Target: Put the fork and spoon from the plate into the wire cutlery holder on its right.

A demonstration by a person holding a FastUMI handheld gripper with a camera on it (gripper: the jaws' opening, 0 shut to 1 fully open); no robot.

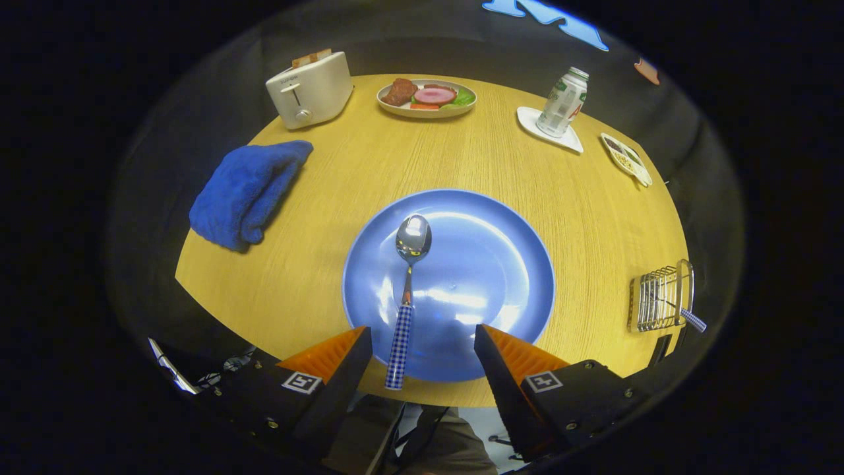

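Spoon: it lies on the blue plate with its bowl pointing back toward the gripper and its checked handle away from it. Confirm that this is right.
Not quite. The gripper view shows the spoon on the blue plate, but turned the other way: its checked handle points back toward the open gripper, ending between the fingers, and its bowl points away.

Gripper point(422, 336) fingers spread wide, nothing gripped. Open gap between them, crossed only by spoon point(407, 290) handle. Bare tabletop point(580, 218) from plate point(488, 264) across to wire cutlery holder point(659, 295). Blue towel point(247, 191) well off opposite side.
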